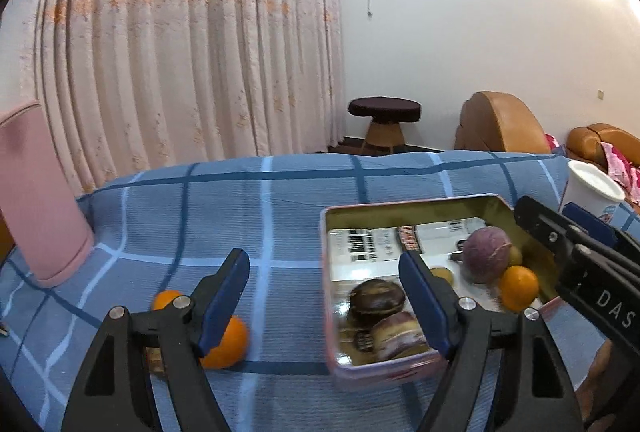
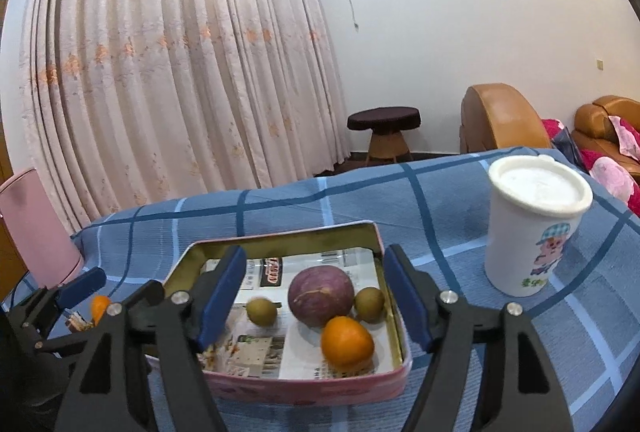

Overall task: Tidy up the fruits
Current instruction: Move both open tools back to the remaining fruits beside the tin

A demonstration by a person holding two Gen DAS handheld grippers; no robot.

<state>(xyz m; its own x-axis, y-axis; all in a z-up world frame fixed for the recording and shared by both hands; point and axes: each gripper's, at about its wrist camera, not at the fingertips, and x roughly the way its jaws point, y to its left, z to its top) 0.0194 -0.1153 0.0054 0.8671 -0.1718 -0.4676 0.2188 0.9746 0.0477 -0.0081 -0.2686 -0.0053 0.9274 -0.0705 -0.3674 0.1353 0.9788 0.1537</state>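
Left tool (image 1: 324,296) open and empty, orange (image 1: 226,342) beside its left finger, right tool (image 2: 314,296) open above the fruit tin (image 2: 304,384)

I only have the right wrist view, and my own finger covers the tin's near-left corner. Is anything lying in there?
Observer: Yes. Two dark round items lie in that corner of the tin; they are too blurred to name.
Operator: I see one orange outside it. Are there more?
Observer: Two lie on the blue checked cloth left of the tin: a near orange and a far orange.
Operator: Is the other gripper carrying anything?
Observer: No. The left hand-held gripper is open, with nothing between its fingers.
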